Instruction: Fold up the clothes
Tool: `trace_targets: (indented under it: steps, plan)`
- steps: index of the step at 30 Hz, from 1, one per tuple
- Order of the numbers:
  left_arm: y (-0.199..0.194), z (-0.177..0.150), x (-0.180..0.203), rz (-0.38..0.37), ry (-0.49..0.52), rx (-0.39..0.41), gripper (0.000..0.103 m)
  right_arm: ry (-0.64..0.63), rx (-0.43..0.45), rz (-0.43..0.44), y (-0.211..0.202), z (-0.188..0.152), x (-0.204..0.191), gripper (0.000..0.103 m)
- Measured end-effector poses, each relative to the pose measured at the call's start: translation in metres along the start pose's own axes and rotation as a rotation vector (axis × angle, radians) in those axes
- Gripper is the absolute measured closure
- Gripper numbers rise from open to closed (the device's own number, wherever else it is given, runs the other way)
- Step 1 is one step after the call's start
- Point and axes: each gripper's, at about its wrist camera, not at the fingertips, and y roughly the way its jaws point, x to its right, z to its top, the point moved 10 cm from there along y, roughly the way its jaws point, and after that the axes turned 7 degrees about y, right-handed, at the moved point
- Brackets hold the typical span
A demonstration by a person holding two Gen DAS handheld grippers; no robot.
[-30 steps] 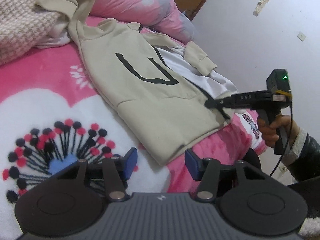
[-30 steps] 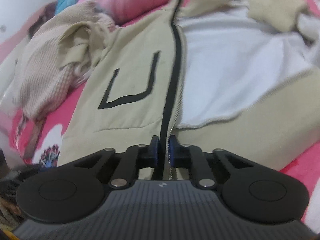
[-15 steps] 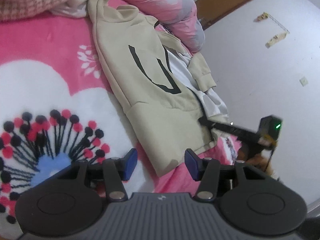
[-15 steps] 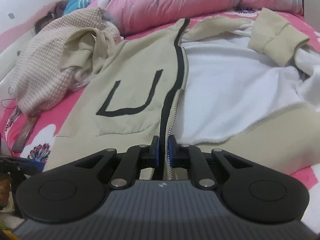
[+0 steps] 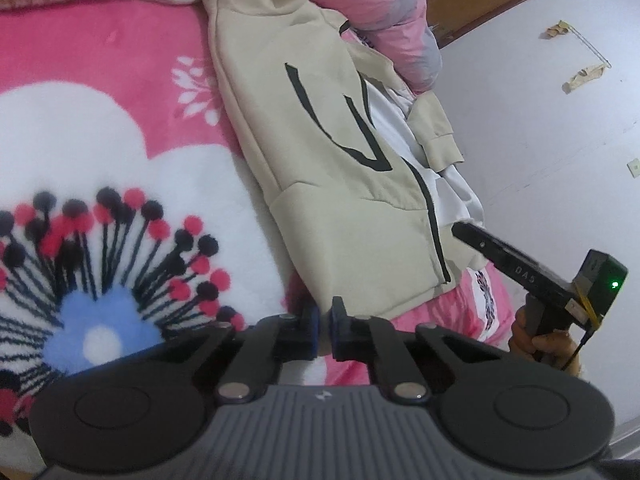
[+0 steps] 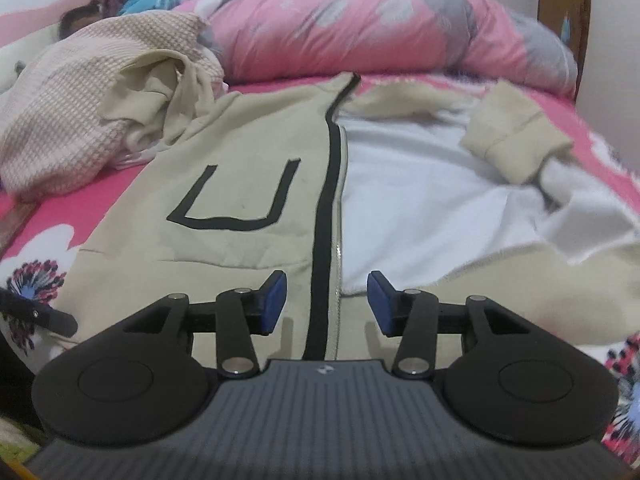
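Right wrist view: right gripper (image 6: pixel 327 304), jaws just parted, straddles the zipper edge of a soft beige hoodie (image 6: pixel 248 184) at twelve o'clock on the bed (image 5: pixel 100 52); left gripper (image 5: pixel 323 330) has closed empty by the hem, the likeliest handhold.

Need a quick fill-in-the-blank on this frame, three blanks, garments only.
The black letter on the jacket is a ___.
The jacket's lining is ___.
In the right wrist view, the sweater lies ___ of the jacket.
Missing: U; white; left.
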Motion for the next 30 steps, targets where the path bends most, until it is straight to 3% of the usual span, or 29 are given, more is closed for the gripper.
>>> trace_targets:
  steps: [4, 7, 10, 15, 17, 19, 20, 23, 26, 30]
  plan:
    - [-0.005, -0.002, 0.009, 0.005, 0.019, -0.005, 0.098, -0.09, 0.064, 0.077, -0.006, 0.013, -0.029, 0.059]
    - [-0.005, -0.006, 0.014, 0.007, 0.024, -0.017, 0.099, -0.125, 0.044, 0.094, 0.005, 0.013, -0.039, 0.061]
    - [-0.007, -0.006, 0.016, 0.002, 0.042, -0.023, 0.099, -0.085, 0.007, 0.11, 0.016, 0.015, -0.039, 0.065]
    - [-0.003, -0.01, 0.007, 0.015, 0.081, -0.048, 0.097, -0.057, 0.028, 0.148, 0.024, 0.033, -0.043, 0.066]
    - [-0.008, -0.01, 0.005, 0.002, 0.111, -0.023, 0.093, -0.062, -0.021, 0.148, 0.039, 0.025, -0.042, 0.066]
    - [-0.022, -0.003, 0.001, 0.023, 0.151, 0.035, 0.084, -0.087, -0.165, 0.11, 0.067, -0.002, -0.035, 0.068]
    - [-0.031, 0.001, -0.002, 0.041, 0.173, 0.072, 0.077, -0.077, -0.184, 0.11, 0.072, -0.008, -0.031, 0.068]
    - [-0.058, 0.019, -0.008, 0.088, 0.235, 0.185, 0.075, -0.036, -0.229, 0.134, 0.066, 0.005, -0.028, 0.069]
    - [-0.071, 0.048, -0.01, 0.111, 0.274, 0.279, 0.068, -0.037, -0.166, 0.146, 0.061, 0.044, -0.027, 0.069]
    - [-0.047, 0.085, -0.005, 0.145, 0.355, 0.286, 0.067, -0.06, -0.082, 0.122, 0.075, 0.093, -0.021, 0.069]
